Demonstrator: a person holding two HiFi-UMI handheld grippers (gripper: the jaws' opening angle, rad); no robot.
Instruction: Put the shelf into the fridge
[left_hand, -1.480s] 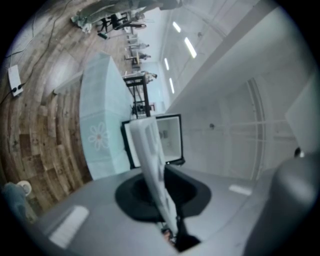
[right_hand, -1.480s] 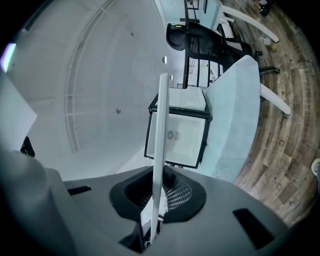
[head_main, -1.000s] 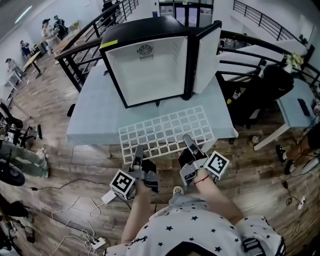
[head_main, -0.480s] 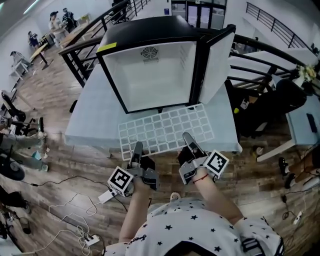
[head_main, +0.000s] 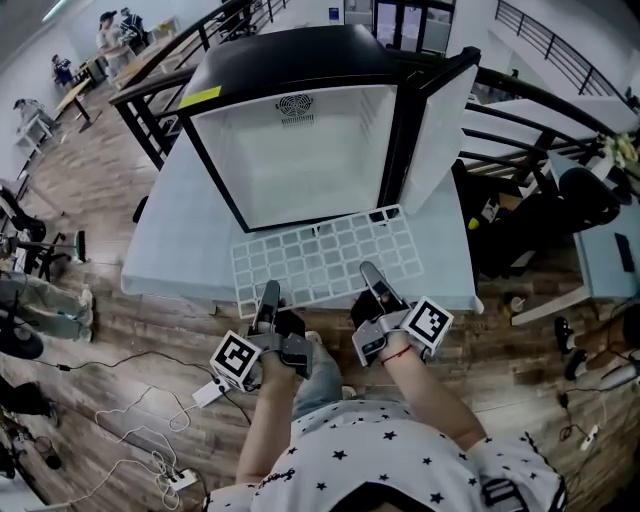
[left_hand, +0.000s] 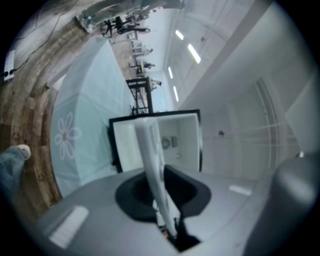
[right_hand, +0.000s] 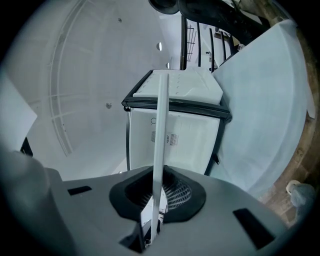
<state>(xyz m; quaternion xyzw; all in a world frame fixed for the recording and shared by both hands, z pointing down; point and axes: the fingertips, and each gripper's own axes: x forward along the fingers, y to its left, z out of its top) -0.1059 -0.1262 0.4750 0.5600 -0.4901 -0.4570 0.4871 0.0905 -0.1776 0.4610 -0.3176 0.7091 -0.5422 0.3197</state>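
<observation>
A white grid shelf (head_main: 325, 258) is held level above the table, its far edge just at the fridge's open mouth. My left gripper (head_main: 268, 296) is shut on the shelf's near edge at the left, and my right gripper (head_main: 372, 276) is shut on the near edge at the right. In both gripper views the shelf (left_hand: 152, 160) (right_hand: 160, 140) runs edge-on between the jaws toward the fridge. The small black fridge (head_main: 300, 130) stands on the table with a white, bare inside and its door (head_main: 440, 120) swung open to the right.
A pale blue cloth covers the table (head_main: 175, 240). Black railings (head_main: 160, 85) run behind and to the right. A dark chair (head_main: 585, 195) and a desk stand at the right. Cables and a power strip (head_main: 180, 478) lie on the wooden floor.
Both grippers have carried the shelf forward toward the fridge; its far edge now reaches the opening. The grip on the shelf is unchanged.
</observation>
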